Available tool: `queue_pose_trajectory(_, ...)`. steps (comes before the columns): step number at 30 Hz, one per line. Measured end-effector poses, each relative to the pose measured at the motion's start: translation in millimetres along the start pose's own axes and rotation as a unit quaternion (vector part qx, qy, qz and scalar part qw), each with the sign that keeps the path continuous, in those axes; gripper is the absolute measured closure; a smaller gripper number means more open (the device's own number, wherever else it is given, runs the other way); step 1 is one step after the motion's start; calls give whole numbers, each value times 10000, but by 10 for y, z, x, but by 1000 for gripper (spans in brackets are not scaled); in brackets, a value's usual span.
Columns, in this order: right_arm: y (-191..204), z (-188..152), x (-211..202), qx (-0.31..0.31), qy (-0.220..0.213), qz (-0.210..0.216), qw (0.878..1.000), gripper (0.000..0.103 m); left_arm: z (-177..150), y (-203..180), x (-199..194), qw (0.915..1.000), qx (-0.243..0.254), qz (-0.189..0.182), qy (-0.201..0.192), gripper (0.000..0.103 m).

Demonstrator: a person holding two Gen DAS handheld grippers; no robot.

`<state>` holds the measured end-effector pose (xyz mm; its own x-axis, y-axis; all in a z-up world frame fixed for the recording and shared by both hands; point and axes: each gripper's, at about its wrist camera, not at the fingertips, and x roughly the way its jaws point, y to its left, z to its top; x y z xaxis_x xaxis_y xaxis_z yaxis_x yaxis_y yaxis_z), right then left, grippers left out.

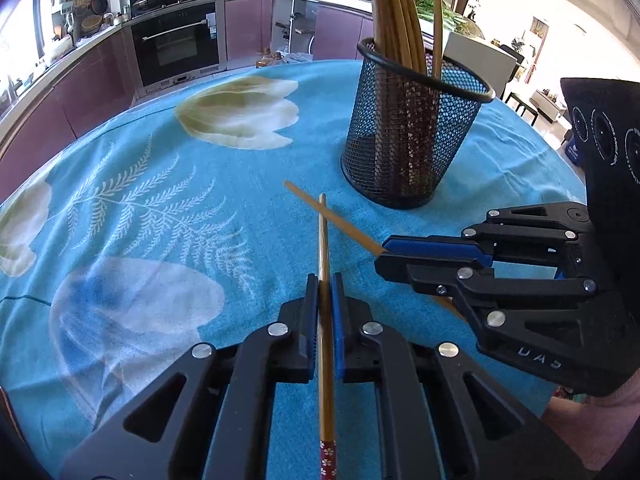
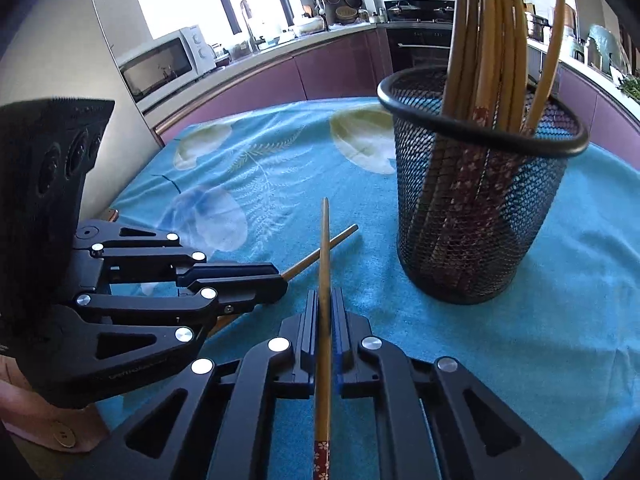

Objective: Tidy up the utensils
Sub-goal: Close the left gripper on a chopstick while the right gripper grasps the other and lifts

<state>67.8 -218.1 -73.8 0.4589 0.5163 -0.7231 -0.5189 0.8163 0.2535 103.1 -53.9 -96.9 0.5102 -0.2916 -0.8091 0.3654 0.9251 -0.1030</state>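
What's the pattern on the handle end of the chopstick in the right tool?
Dark red with small white flowers on the chopstick handle end, clearest in the right wrist view.

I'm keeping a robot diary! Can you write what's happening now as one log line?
left gripper: shut on chopstick | right gripper: shut on chopstick | chopsticks crossed above cloth | cup: holds more

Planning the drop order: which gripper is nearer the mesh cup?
Right, slightly. The right gripper sits beside the mesh cup, its chopstick tip near the base; the left gripper, also holding one, sits further left.
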Motion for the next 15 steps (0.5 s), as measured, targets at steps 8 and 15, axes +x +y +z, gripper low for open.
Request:
queue_pose_trajectory(8,25,95,-304,-2,-459,188,9988,97,76,22,-310,9990,-67,-262,-369,96)
queue_pose_trajectory(15,32,140,-494,34,-748,299,9967,97,122,-13,-520,9970,-94,-463,-614,96)
